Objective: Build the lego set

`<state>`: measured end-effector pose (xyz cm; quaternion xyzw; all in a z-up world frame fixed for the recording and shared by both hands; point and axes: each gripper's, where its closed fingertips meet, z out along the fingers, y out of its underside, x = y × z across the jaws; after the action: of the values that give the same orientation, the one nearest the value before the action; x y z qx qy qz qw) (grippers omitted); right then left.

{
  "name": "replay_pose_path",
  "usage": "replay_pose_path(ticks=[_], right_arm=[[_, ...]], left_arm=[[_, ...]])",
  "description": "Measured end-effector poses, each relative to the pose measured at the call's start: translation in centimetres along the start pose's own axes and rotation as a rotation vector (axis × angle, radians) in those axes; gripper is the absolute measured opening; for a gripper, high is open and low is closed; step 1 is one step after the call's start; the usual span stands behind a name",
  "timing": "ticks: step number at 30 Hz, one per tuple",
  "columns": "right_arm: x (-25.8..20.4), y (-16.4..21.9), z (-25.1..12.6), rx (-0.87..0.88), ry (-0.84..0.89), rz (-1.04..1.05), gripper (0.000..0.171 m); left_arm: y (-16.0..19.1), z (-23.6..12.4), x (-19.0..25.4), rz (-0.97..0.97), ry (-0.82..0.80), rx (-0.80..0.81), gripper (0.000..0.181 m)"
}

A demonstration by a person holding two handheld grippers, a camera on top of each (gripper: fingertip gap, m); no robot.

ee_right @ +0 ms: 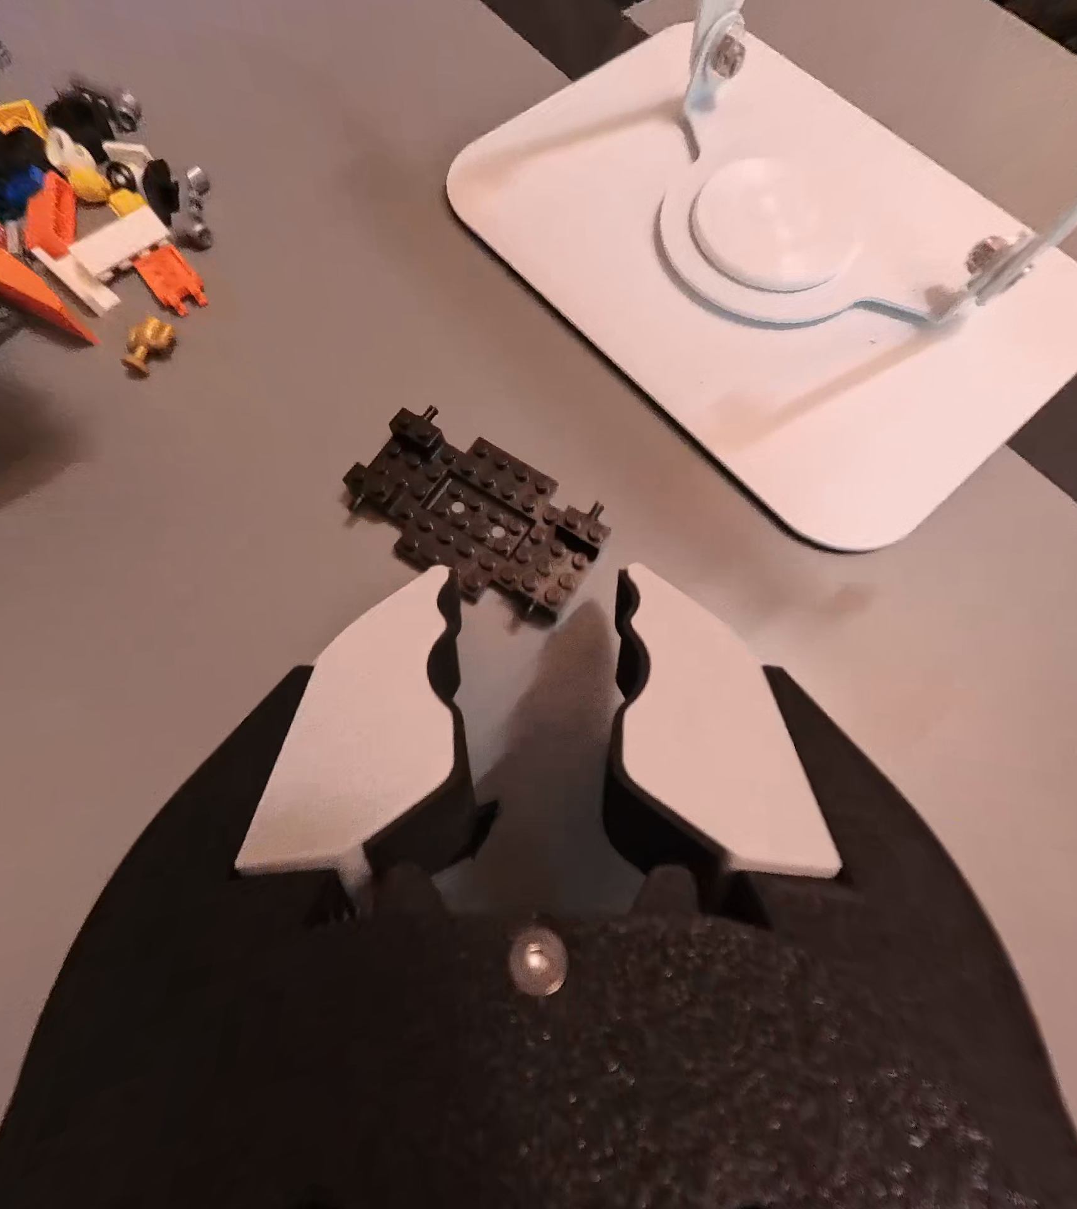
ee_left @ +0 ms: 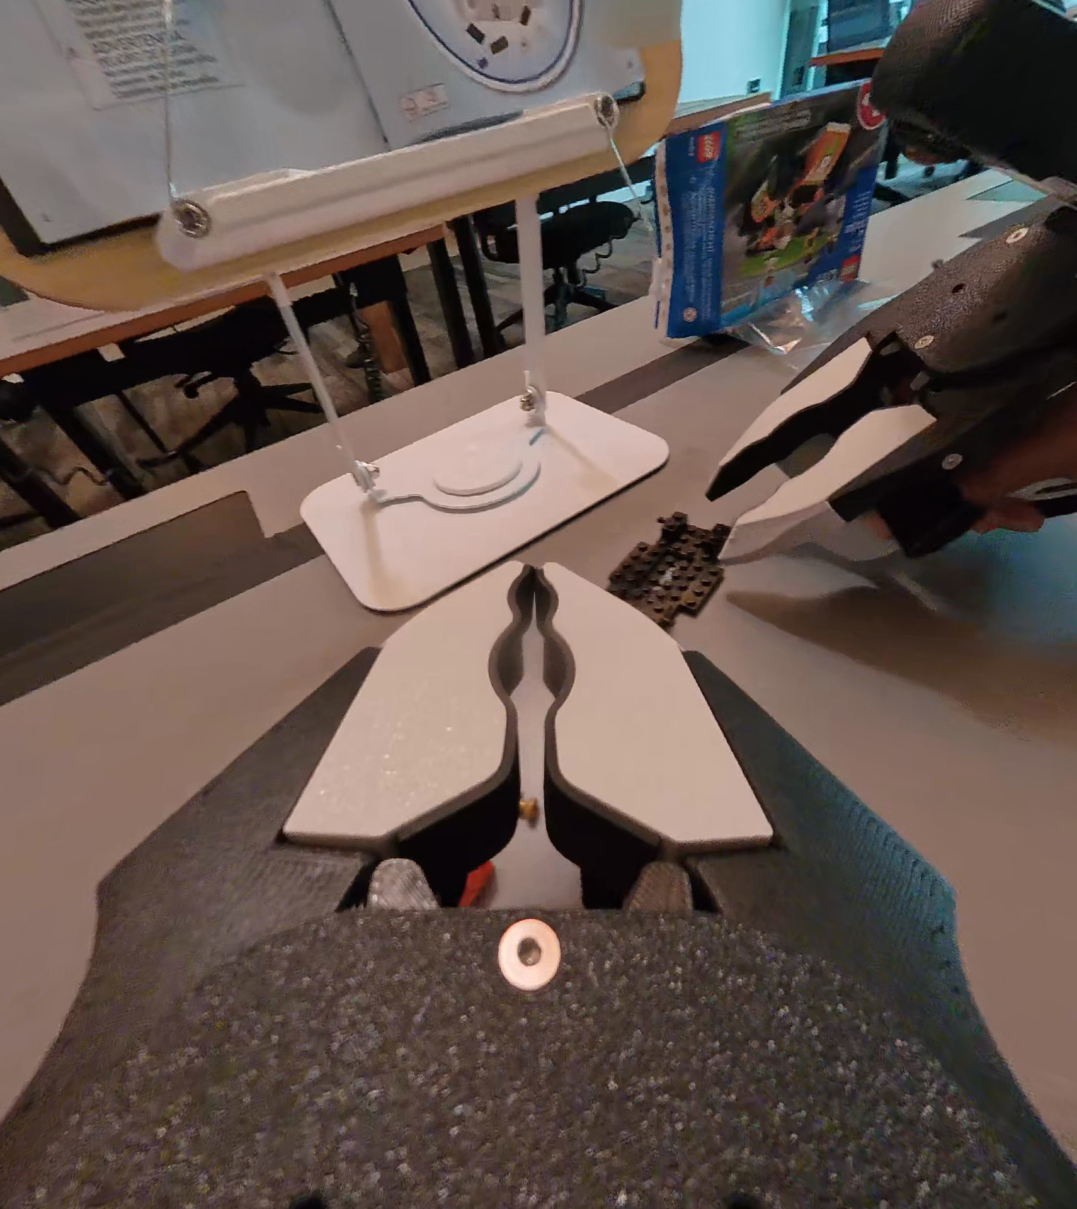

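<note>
Your right tool (ee_right: pixel 534 582) is spread wide and empty, its tips at the near edge of the black studded chassis plate (ee_right: pixel 480 517) lying flat on the grey table (ee_right: pixel 248 523), at 7 o'clock from the white stand base (ee_right: pixel 850 425). Your left tool (ee_left: pixel 534 576) is pinched nearly closed, holding nothing. The chassis looks light, rigid and thin, likely to skate, so grip across its long side edges, clear of the thin axle pins.

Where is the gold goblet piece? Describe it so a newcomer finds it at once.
Start at the loose brick pile on the grey table. Just past the long orange wedge, the gold goblet lies apart from the pile: the only metallic-gold, cup-shaped piece.
</note>
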<state>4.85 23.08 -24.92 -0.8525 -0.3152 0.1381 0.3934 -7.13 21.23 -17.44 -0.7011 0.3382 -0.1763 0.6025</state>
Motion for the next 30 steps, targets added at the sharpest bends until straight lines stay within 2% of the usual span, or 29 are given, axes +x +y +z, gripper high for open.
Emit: replay_pose_path(ticks=[4,8,11,12,17,19,21,25,27,30], right_arm=[[0.1,0.1,1.2,-0.064,-0.025,0.004,0.034],[-0.5,0.4,1.0,-0.078,-0.045,0.026,0.014],[-0.8,1.3,-0.1,-0.11,-0.002,0.064,0.012],[-1.0,1.8,-0.8,-0.116,0.014,0.086,0.0],[-3.1,4.7,-4.2,-0.158,0.102,0.14,0.0],[-3.0,4.8,-5.1,-0.103,0.142,0.126,0.0],[-2.4,4.4,-6.1,-0.034,0.144,0.1,0.01],[-0.7,5.5,-8.0,-0.061,0.08,-0.006,0.05],[-0.6,6.2,-8.1,-0.08,-0.01,-0.1,0.062],[-0.6,7.7,-7.6,-0.144,-0.167,-0.179,0.071]], left_arm=[[0.0,-0.6,-1.2,0.002,-0.023,0.013,0.0],[-0.3,-0.8,-1.0,-0.015,-0.001,0.032,0.0],[-0.2,-0.6,-0.1,0.018,0.026,0.027,0.0],[-0.2,-0.6,0.1,0.035,0.031,0.027,0.0],[-1.0,-0.9,1.1,0.118,0.043,0.05,0.0],[-1.2,-0.9,1.5,0.12,0.056,0.058,0.0],[-1.1,-0.9,1.7,0.121,0.064,0.055,0.0],[-1.3,-1.2,1.8,0.133,0.059,0.06,0.0],[-1.3,-1.3,2.0,0.131,0.062,0.066,0.0],[-0.9,-1.0,2.3,0.144,0.07,0.051,0.0]])
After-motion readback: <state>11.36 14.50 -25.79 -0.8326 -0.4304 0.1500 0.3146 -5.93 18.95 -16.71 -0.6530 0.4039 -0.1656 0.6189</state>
